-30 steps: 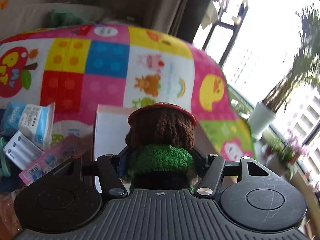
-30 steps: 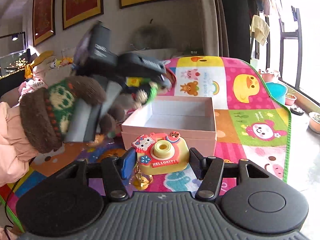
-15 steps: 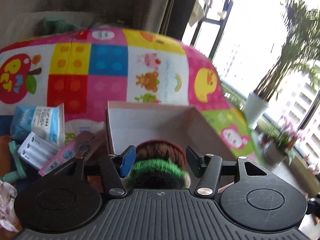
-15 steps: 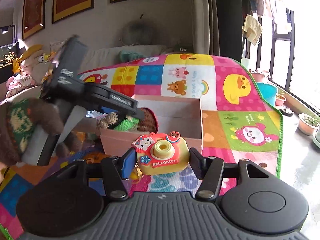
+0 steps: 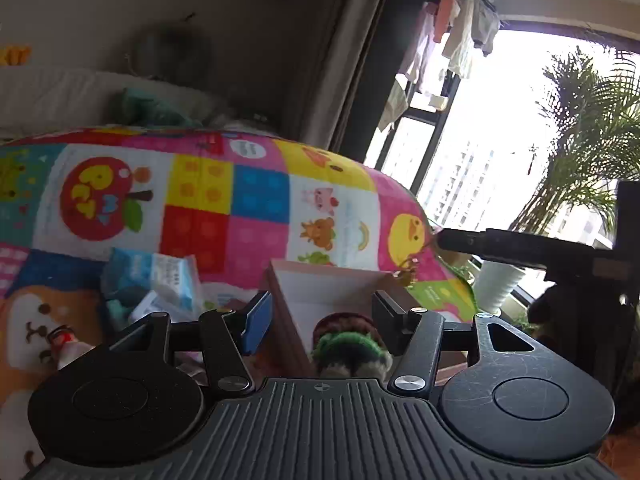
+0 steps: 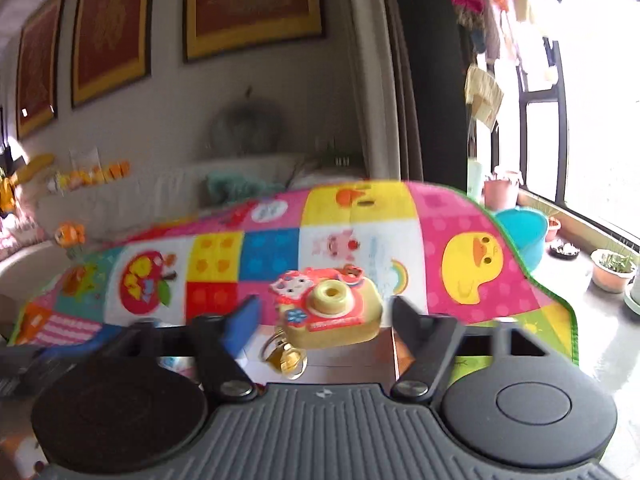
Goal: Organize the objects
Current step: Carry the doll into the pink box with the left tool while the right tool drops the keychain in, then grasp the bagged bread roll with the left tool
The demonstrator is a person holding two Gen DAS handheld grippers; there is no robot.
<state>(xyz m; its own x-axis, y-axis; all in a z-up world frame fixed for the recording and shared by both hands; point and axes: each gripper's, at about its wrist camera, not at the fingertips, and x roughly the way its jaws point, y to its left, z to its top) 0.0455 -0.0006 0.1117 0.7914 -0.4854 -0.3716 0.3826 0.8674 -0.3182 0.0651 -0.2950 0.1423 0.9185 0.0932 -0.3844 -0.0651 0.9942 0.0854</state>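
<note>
Left wrist view. On the far left, soft blue-and-white packets (image 5: pixel 160 280) lie on the patchwork play mat (image 5: pixel 200 200). The left gripper (image 5: pixel 320 316) stands with its jaws spread; neither pad touches the crocheted doll (image 5: pixel 348 338), which sits low between them, just inside the near wall of the pink box (image 5: pixel 316 296). The doll appears already set down in the box. As knitted yarn it is judged light, soft and compressible, not fragile and not slippery; it would yield under the pads, so the firmest hold is across the green collar below the brown hat, where the body is thickest. At the right edge the other tool's dark finger reaches in over the box rim.

Right wrist view. The right gripper (image 6: pixel 324 316) also shows its jaws apart, with visible gaps on both sides of the toy camera (image 6: pixel 328 312), which is blurred and seems to hang free above the box rim (image 6: pixel 384 348); whether it is falling or still touched from behind cannot be told. The camera looks like moulded plastic or rubber: light, stiff, smooth-sided, so somewhat slippery. Its flat left and right flanks suit the pads best; the dangling gold clasp (image 6: pixel 286 360) and raised lens are poor places to pinch.
</note>
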